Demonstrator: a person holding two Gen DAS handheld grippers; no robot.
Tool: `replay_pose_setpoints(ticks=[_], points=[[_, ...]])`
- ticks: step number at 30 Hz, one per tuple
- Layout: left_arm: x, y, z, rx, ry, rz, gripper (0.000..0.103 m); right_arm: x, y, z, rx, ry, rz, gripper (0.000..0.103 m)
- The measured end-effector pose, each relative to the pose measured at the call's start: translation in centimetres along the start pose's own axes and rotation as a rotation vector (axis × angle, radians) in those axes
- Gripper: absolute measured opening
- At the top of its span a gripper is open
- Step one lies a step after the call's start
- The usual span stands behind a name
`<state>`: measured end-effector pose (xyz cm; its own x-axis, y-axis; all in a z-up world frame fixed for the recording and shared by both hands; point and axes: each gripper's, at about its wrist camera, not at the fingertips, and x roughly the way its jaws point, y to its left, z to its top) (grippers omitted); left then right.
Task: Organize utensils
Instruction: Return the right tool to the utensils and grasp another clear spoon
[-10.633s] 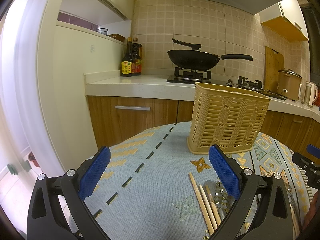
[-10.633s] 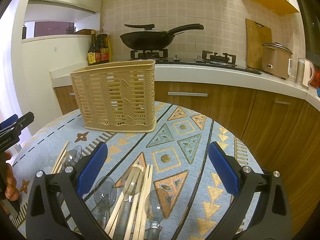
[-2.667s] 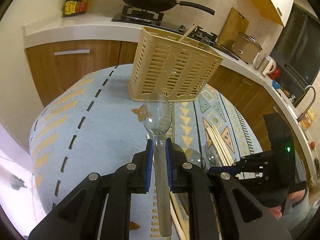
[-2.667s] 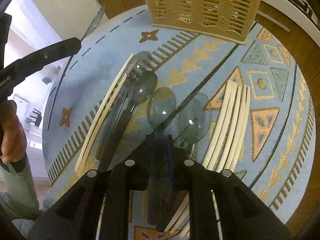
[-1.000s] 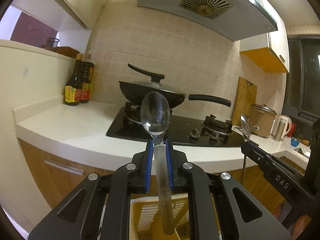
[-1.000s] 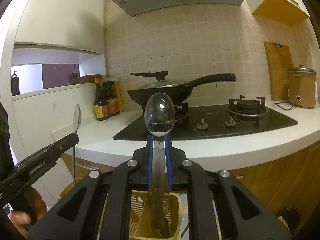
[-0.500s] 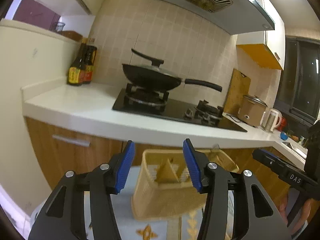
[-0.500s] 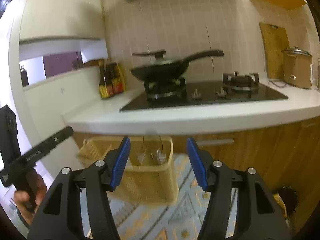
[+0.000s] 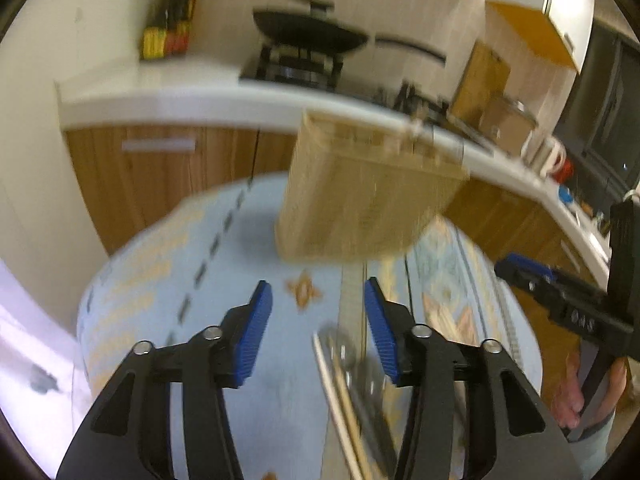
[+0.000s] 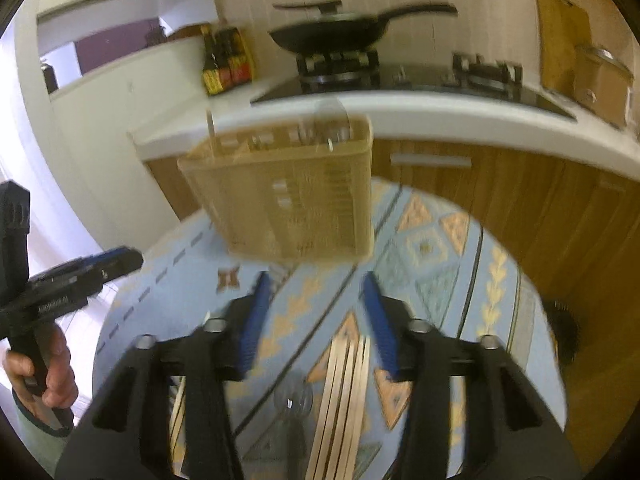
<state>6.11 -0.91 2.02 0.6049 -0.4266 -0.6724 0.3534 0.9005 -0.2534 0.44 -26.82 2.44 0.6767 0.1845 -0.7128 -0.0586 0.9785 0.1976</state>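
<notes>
Both views are motion-blurred. The beige utensil basket [image 9: 368, 196] stands at the far side of the round table, with utensils sticking out of its top [image 10: 280, 140]. My left gripper [image 9: 318, 332] is open and empty above the table, short of the basket. My right gripper [image 10: 314, 320] is open and empty, also short of the basket [image 10: 288, 200]. Pale chopsticks [image 10: 340, 400] and a clear plastic spoon [image 10: 294, 400] lie on the cloth below the right gripper. Chopsticks [image 9: 340, 396] and clear spoons [image 9: 340, 344] lie below the left gripper.
The table has a blue patterned cloth [image 9: 180, 280]. Behind it runs a kitchen counter [image 10: 460, 116] with a wok on the stove [image 10: 332, 36], sauce bottles [image 10: 224, 64] and wooden cabinets. The right gripper shows at the right of the left wrist view [image 9: 560, 300].
Both grippers have dropped and tilted down from above the basket toward the table. One second ago each held a clear spoon; now both are open and empty.
</notes>
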Motion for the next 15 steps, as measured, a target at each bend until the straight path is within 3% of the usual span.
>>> replay_pose_setpoints(ticks=[4, 9, 15], points=[[1.3, -0.1, -2.7, 0.032, 0.089, 0.012, 0.037, 1.6, 0.5, -3.5, 0.04, 0.124, 0.078, 0.029], [2.6, -0.1, -5.2, 0.065, 0.178, 0.003, 0.033, 2.9, 1.7, -6.8, 0.015, 0.245, 0.07, 0.025], [3.8, -1.2, -6.2, 0.116, 0.237, 0.015, 0.033, 3.2, 2.5, -9.2, -0.007, 0.314, 0.056, 0.025]])
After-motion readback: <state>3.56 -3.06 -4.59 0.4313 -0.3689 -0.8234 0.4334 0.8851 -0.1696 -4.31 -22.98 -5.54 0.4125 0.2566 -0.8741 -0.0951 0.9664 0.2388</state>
